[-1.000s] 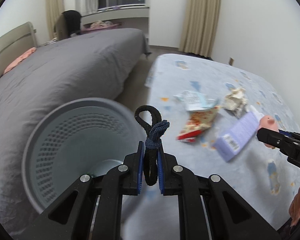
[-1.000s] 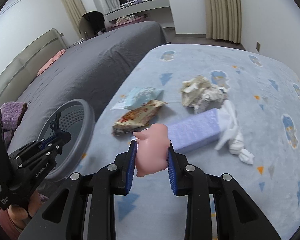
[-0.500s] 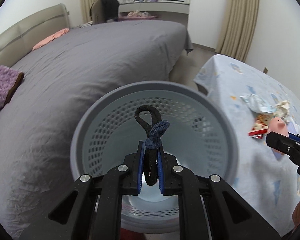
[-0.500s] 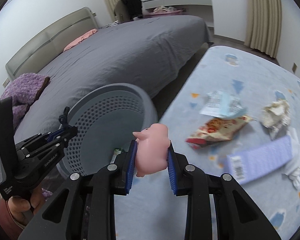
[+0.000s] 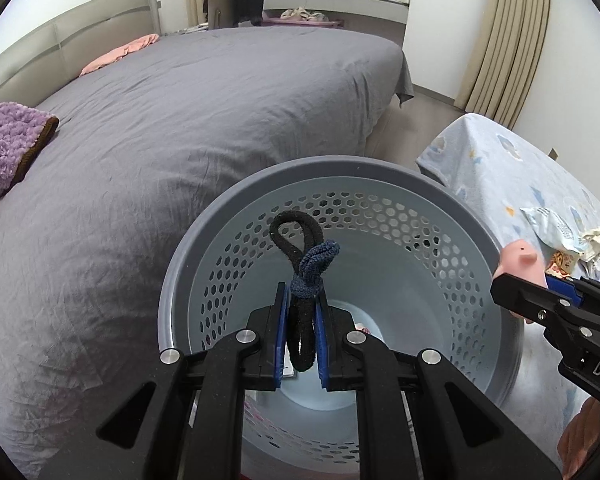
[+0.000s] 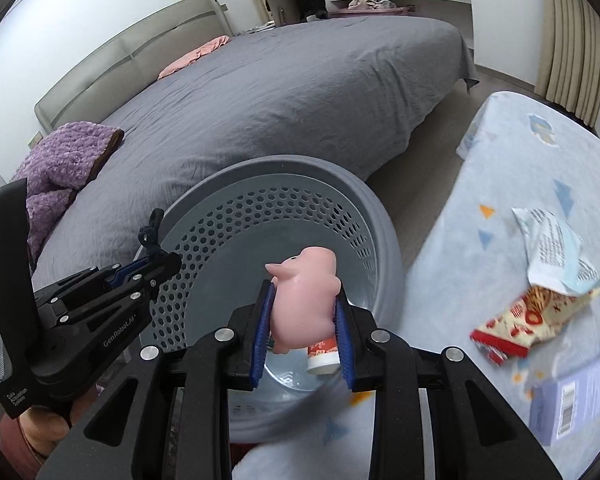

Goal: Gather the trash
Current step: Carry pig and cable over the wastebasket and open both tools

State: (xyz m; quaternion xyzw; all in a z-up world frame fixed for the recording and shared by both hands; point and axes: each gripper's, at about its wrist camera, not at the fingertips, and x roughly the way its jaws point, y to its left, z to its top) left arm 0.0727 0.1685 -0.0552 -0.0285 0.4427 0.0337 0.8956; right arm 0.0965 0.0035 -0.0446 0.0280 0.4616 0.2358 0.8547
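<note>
While both grippers are hanging over the basket (image 5: 204, 276), left gripper (image 5: 301, 312) jaws are clenching a knotted hair tie (image 5: 305, 276); right gripper (image 6: 303, 312) jaws are gripping a pink pig toy (image 6: 306, 300), its snout pointing toward 10 o'clock.

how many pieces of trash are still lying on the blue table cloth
4 visible: a pale blue wrapper, a red snack bag, a lilac box, and crumpled paper at the edge. More may be hidden.
</note>
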